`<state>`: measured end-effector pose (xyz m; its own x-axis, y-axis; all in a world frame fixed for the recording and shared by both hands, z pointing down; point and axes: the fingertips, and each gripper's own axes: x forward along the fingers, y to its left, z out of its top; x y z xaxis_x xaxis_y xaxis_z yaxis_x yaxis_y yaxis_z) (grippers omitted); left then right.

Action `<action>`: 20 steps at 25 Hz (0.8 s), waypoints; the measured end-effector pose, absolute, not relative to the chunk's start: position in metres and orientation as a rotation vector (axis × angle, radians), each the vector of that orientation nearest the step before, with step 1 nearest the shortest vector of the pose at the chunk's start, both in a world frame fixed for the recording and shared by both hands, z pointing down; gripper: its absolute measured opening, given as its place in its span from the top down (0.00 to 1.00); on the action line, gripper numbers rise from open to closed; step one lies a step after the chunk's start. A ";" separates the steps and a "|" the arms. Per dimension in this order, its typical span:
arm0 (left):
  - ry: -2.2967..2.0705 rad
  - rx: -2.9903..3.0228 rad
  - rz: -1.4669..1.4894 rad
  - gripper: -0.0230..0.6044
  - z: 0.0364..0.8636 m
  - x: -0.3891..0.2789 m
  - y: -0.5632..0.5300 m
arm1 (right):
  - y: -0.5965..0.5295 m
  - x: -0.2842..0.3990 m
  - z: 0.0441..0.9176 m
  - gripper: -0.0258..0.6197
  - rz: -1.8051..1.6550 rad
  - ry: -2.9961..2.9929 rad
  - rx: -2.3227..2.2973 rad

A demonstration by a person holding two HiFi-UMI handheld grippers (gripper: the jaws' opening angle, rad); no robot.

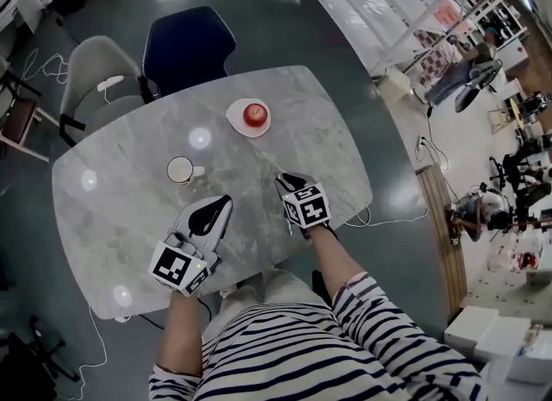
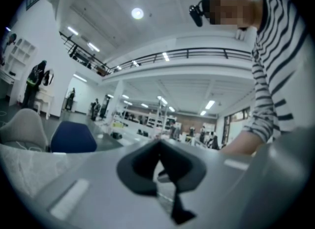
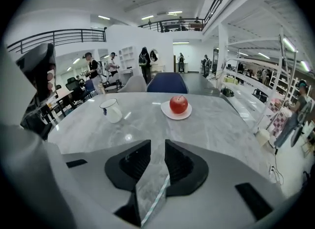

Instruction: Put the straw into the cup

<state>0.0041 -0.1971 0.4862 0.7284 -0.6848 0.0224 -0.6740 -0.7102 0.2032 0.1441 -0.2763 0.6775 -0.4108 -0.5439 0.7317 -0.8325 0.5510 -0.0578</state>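
Near the cup [image 1: 181, 170] — apple [image 1: 254, 115] on plate [image 1: 235, 125]

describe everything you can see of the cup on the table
The cup is a white mug with a thin dark rim and a small handle on its side, enamel by the look. It stands upright and open on the grey marbled table, apart from the plate with the apple. Nothing shows inside it, and only the table touches it.
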 end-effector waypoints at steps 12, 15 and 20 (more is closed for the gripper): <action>-1.035 2.731 -0.067 0.95 0.486 0.013 -0.198 | -0.282 0.160 0.716 0.84 0.662 -1.989 1.118; -1.034 2.732 -0.064 0.95 0.487 0.013 -0.200 | -0.282 0.160 0.725 0.84 0.678 -1.965 1.116; -1.034 2.729 -0.046 0.95 0.491 0.013 -0.204 | -0.285 0.165 0.742 0.84 0.696 -1.917 1.088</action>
